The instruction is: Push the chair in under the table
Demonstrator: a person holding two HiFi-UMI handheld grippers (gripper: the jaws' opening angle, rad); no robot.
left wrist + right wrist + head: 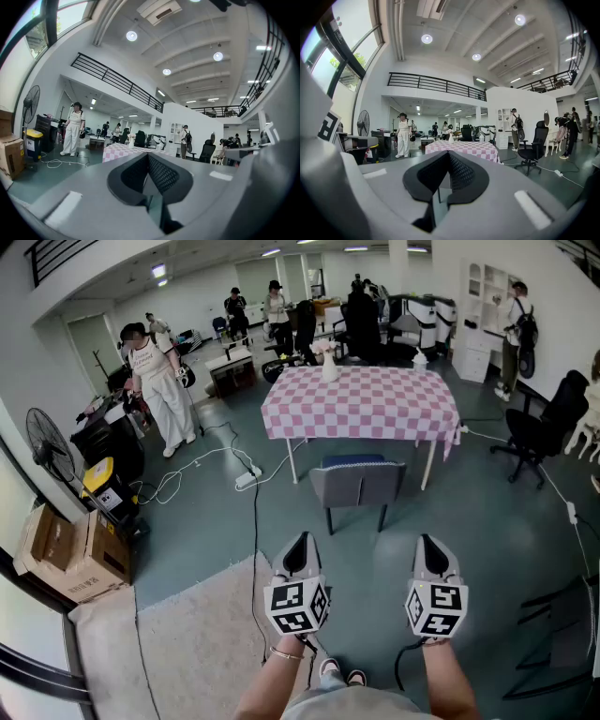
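A grey chair (357, 484) with a blue seat stands on the floor just in front of the table (361, 404), which wears a pink-and-white checked cloth. The chair's back faces me and its seat reaches partly under the table edge. My left gripper (301, 540) and right gripper (427, 542) are held side by side, both shut and holding nothing, a good step short of the chair. The table (123, 151) shows far ahead over the shut jaws of the left gripper (148, 157). In the right gripper view the table (461, 147) lies beyond the right gripper (449, 154).
A white vase (330, 367) stands on the table. A black office chair (542, 427) is at the right, a fan (47, 448) and cardboard boxes (66, 554) at the left. Cables (251, 476) cross the floor, a pale rug (187, 643) lies near my feet. A person in white (157, 381) stands at the back left.
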